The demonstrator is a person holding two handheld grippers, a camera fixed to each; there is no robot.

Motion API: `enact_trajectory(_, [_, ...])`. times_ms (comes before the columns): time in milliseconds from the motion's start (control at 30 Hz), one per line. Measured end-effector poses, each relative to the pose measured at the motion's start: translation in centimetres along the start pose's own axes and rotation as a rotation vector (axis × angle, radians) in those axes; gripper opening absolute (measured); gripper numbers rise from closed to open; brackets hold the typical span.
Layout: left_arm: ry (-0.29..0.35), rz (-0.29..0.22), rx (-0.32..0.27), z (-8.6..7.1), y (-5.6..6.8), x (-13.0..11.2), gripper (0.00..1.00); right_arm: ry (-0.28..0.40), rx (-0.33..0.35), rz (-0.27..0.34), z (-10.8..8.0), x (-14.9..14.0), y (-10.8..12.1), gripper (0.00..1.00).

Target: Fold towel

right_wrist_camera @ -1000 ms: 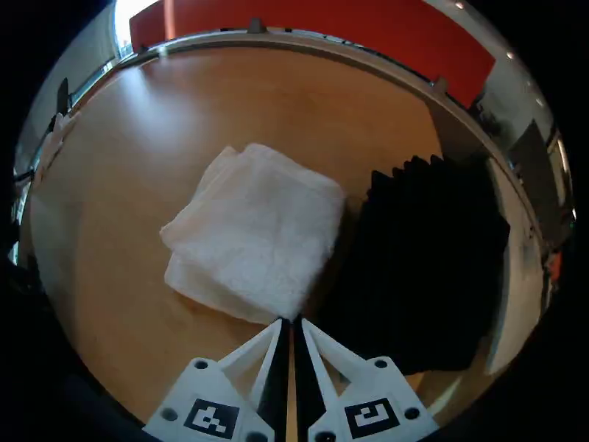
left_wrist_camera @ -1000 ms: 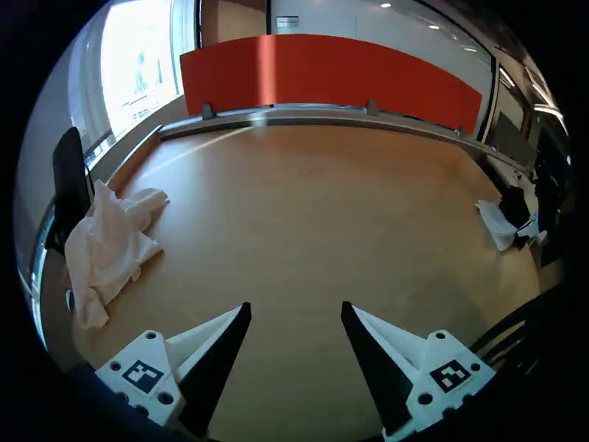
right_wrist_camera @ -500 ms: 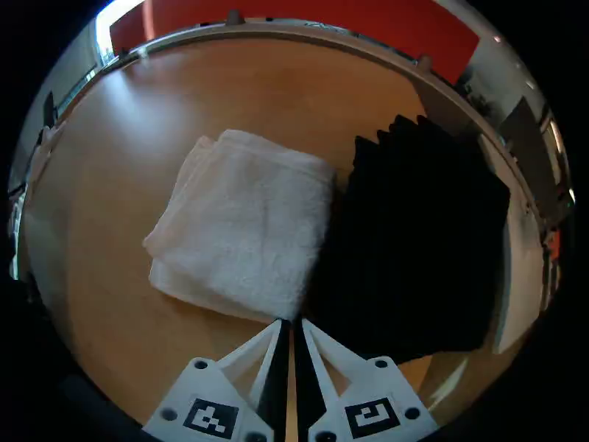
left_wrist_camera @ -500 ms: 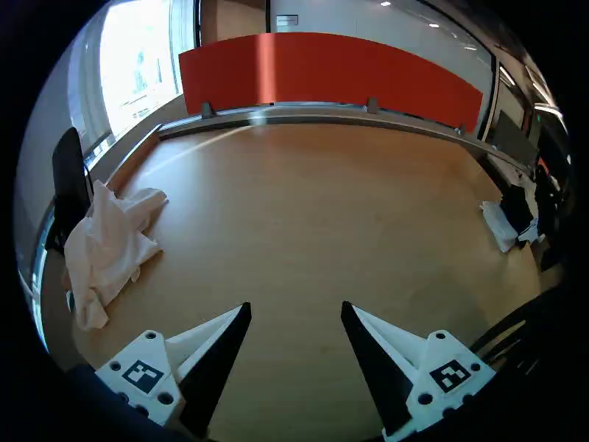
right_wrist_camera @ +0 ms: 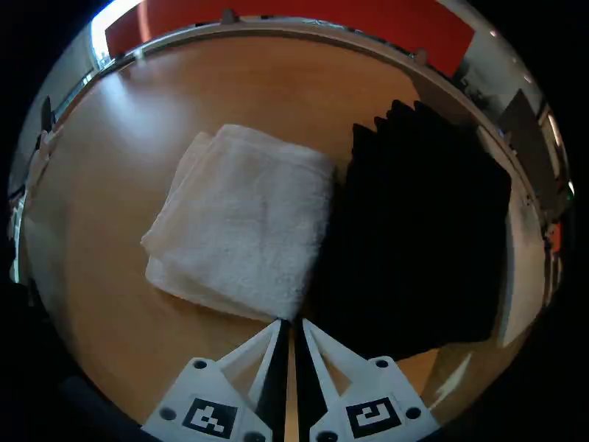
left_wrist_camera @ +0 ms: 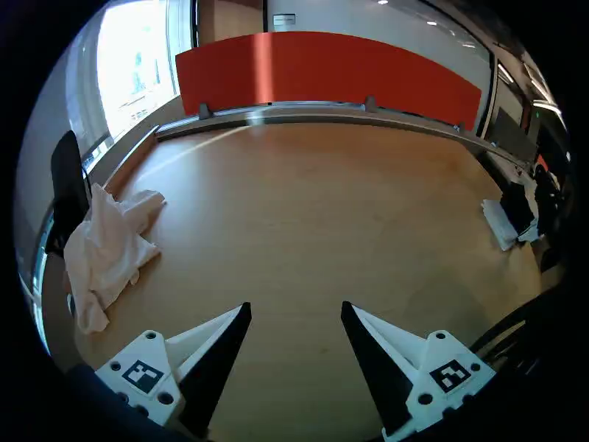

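Observation:
A folded white towel (right_wrist_camera: 243,228) lies flat on the wooden table (right_wrist_camera: 147,125) in the right gripper view. My right gripper (right_wrist_camera: 292,324) is shut, its tips at the towel's near edge, with nothing visible between the fingers. In the left gripper view the same folded towel (left_wrist_camera: 501,225) appears small at the far right. A crumpled white towel (left_wrist_camera: 107,247) lies heaped at the table's left edge. My left gripper (left_wrist_camera: 294,309) stands open above bare wood (left_wrist_camera: 309,199), holding nothing.
A stack of folded black cloth (right_wrist_camera: 420,236) lies right beside the white towel, touching its right side. A red partition (left_wrist_camera: 324,70) runs along the table's far edge. A dark chair (left_wrist_camera: 66,184) stands behind the crumpled towel, by a bright window.
The right gripper has drifted slightly, so the folded towel and black stack sit a little more to the left and larger in its view. The left gripper has hardly moved.

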State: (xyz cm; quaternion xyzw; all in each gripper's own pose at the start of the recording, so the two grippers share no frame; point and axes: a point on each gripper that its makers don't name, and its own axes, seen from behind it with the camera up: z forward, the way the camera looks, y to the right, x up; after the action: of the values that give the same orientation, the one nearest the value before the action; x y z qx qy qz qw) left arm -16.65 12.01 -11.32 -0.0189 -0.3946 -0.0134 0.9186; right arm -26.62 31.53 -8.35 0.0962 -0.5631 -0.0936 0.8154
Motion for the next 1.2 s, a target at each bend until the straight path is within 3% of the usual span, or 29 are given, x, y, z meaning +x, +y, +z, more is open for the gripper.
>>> enact_trajectory(167, [0.000, 0.005, 0.000, 0.1, 0.1, 0.0, 0.91, 0.001, -0.004, 0.007, 0.1, -0.2, 0.0, 0.08])
enact_trajectory(267, [-0.001, 0.007, -0.001, 0.1, 0.1, 0.0, 0.90, 0.005, -0.007, 0.012, 0.0, -0.1, 0.1, 0.18])
enact_trajectory(367, [0.000, 0.007, -0.001, 0.2, 0.1, 0.1, 0.91, 0.014, -0.003, 0.014, -0.2, -0.1, -0.1, 0.33])
enact_trajectory(467, [0.002, 0.005, -0.002, 0.2, 0.1, 0.2, 0.91, 0.029, 0.006, 0.011, -0.6, 0.0, -0.5, 0.61])
enact_trajectory(533, [0.003, 0.004, -0.003, 0.2, 0.1, 0.2, 0.90, 0.041, 0.011, 0.008, -0.9, 0.2, -0.9, 0.70])
enact_trajectory(867, [0.003, 0.005, -0.005, 0.3, 0.0, 0.1, 0.91, 0.114, 0.069, -0.015, -1.4, 2.9, -4.9, 0.72])
enact_trajectory(1200, [0.008, -0.007, 0.001, -0.1, -0.8, -0.1, 0.91, 0.148, 0.131, -0.093, -0.8, 5.4, -10.4, 0.70])
